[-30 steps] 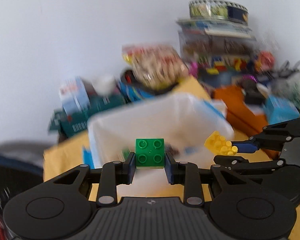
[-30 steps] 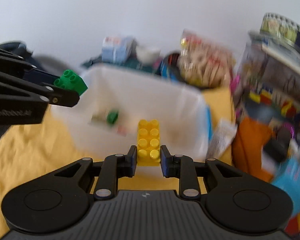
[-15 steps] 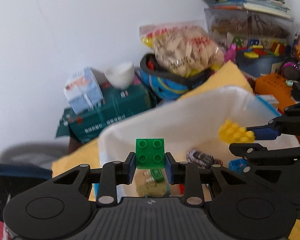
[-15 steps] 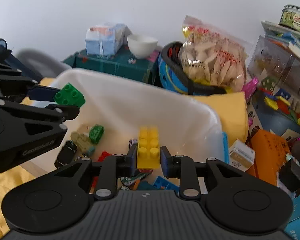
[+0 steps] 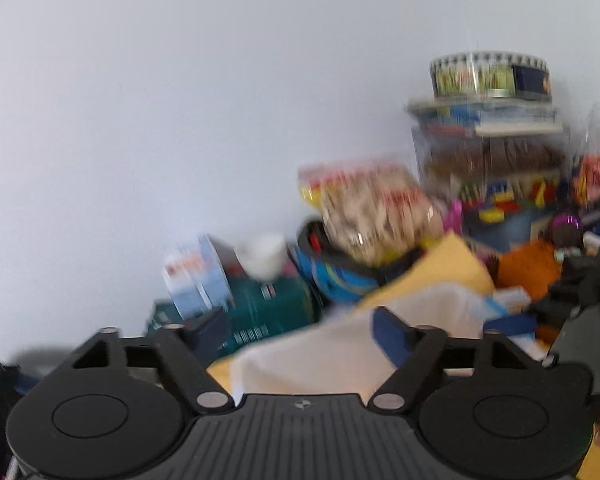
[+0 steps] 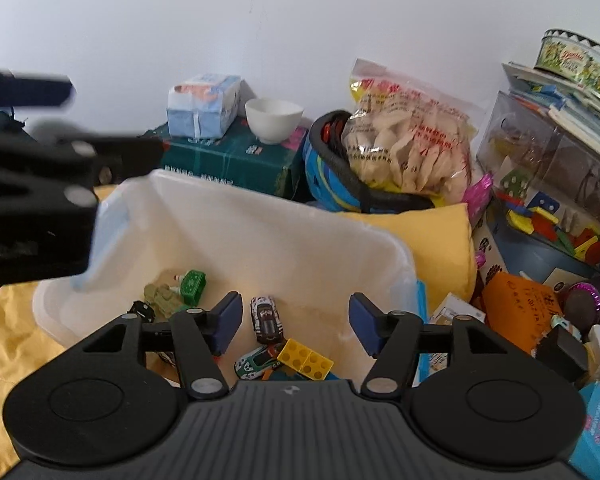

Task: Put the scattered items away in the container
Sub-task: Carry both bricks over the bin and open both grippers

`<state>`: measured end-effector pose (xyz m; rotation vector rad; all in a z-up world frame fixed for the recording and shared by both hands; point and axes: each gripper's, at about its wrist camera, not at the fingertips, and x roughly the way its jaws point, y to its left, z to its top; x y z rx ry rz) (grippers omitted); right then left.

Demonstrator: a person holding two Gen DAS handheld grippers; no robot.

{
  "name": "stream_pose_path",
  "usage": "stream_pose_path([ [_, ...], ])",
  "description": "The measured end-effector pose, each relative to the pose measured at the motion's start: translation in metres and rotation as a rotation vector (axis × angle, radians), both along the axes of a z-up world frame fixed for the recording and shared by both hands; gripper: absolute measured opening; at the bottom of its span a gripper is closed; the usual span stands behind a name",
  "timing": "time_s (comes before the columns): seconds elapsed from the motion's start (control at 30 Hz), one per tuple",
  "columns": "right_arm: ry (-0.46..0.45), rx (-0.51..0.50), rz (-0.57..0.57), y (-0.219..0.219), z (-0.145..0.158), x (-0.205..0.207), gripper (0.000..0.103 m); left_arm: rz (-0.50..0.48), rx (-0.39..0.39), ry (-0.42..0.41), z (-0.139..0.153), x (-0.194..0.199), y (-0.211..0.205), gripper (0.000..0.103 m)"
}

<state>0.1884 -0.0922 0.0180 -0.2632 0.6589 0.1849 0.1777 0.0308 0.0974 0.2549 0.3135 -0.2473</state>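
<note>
The white plastic bin (image 6: 300,216) stands on a yellow cloth; it shows blurred in the left wrist view (image 5: 340,344). Inside lie a yellow brick (image 6: 306,359), a green brick (image 6: 193,283), toy cars (image 6: 265,316) and an olive toy (image 6: 163,297). My right gripper (image 6: 294,322) is open and empty above the bin's near side, the yellow brick just below it. My left gripper (image 5: 302,334) is open and empty, raised above the bin's left rim; it shows blurred at the left of the right wrist view (image 6: 68,148).
Behind the bin are a green box (image 6: 228,160) with a white bowl (image 6: 274,120) and tissue pack (image 6: 204,106), a snack bag (image 6: 412,144) in a blue basket, and at right a stack of toy boxes (image 6: 548,184) and an orange box (image 6: 516,312).
Both grippers opened. The yellow brick dropped into the bin below my right gripper, and the green brick is gone from my left gripper, which lifted upward.
</note>
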Motion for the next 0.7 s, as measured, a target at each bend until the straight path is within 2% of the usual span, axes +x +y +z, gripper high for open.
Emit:
stream_pose_path([
  [0.07, -0.003, -0.002, -0.002, -0.001, 0.002, -0.002, 0.066, -0.005, -0.004, -0.034, 0.005, -0.003, -0.002, 0.096],
  [0.2, -0.002, 0.01, -0.006, -0.004, 0.006, -0.004, 0.069, -0.001, 0.042, -0.028, 0.008, -0.002, -0.012, 0.096],
  [0.33, 0.057, -0.022, 0.017, -0.003, 0.004, 0.003, 0.081, -0.003, 0.074, 0.07, 0.006, 0.008, -0.02, 0.096],
  [0.43, 0.118, -0.043, 0.02, -0.006, -0.001, 0.01, 0.082, 0.025, 0.098, 0.125, 0.004, 0.017, -0.023, 0.096],
  [0.53, 0.177, -0.023, 0.01, -0.013, -0.005, 0.016, 0.084, 0.04, 0.106, 0.187, 0.0, 0.028, -0.024, 0.096],
  [0.7, 0.209, -0.006, 0.011, -0.019, -0.008, 0.018, 0.085, 0.054, 0.121, 0.244, -0.008, 0.037, -0.026, 0.096],
])
